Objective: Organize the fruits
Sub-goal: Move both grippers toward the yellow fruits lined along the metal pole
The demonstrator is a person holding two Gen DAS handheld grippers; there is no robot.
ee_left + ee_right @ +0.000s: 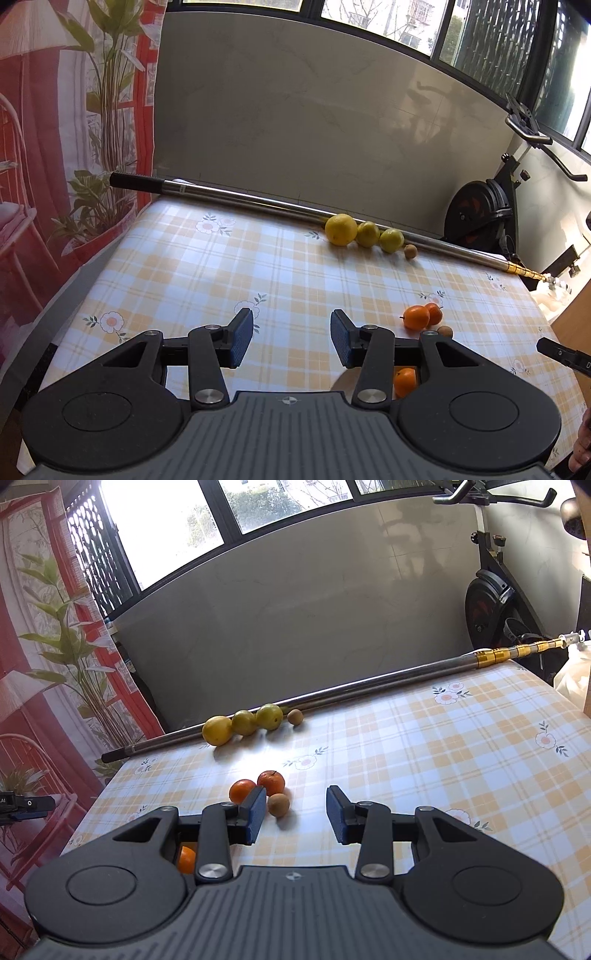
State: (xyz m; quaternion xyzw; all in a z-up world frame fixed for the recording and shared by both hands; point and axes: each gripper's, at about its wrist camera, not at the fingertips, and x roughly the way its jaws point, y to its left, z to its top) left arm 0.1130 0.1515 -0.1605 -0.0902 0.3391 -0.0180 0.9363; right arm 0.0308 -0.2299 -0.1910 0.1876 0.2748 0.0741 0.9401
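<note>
Yellow round lemons line my long steel pole; my left gripper and right gripper both hang released, gripping nothing, above the checked tablecloth.

Yellow-and-white checked tablecloth with flower print covers table. Long steel telescopic pole with black grip and gold-coloured end sections lies along far edge of cloth, black grip past left edge, gold end past right edge. Grey wall panel stands behind pole, dark-framed windows above it. Printed hanging cloth with red curtains and green plants hangs at left side. Black exercise bike stands in right corner, behind gold end of pole.
</note>
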